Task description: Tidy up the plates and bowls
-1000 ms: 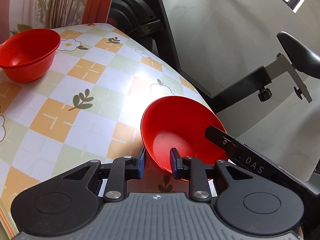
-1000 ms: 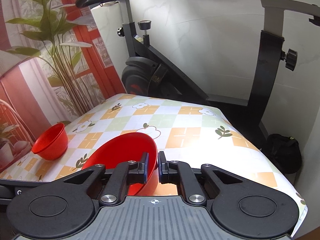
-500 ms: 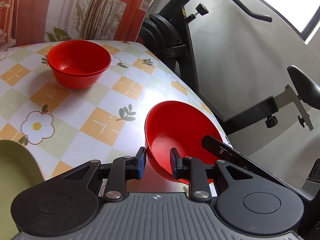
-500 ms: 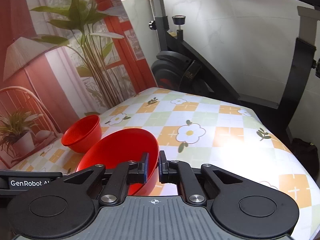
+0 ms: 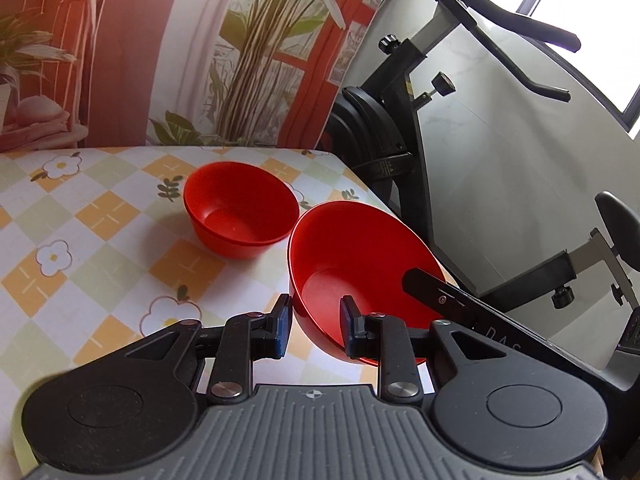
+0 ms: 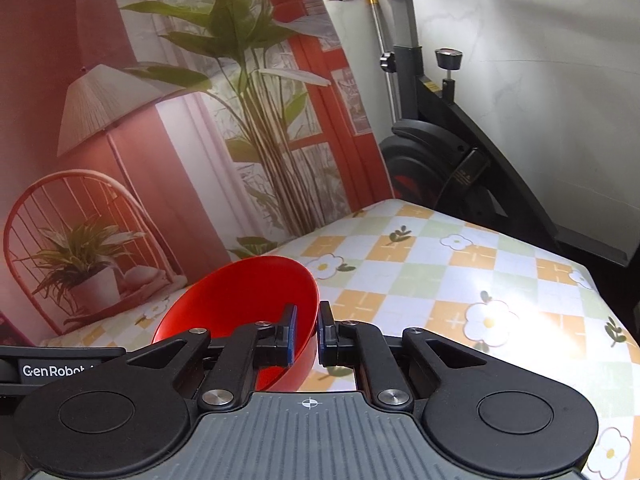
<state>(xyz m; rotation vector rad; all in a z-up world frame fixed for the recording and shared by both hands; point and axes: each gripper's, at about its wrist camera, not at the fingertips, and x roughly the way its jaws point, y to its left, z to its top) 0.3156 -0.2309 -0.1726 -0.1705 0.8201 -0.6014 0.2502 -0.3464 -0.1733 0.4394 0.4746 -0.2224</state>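
The checked tablecloth (image 5: 92,240) fills the scene, an exercise bike (image 6: 448,152) behind it. 2 red bowls show: the held bowl (image 5: 360,256) hangs tilted above the cloth, just beside the resting bowl (image 5: 240,216). The right gripper (image 6: 306,334) is clamped on the held bowl's rim. The left gripper (image 5: 315,326) also straddles that rim, jaws apart, grip unclear.

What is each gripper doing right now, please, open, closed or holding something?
Left gripper: open, its fingers straddle the rim of the tilted red bowl without clamping it.
Right gripper: shut on the tilted red bowl's rim.
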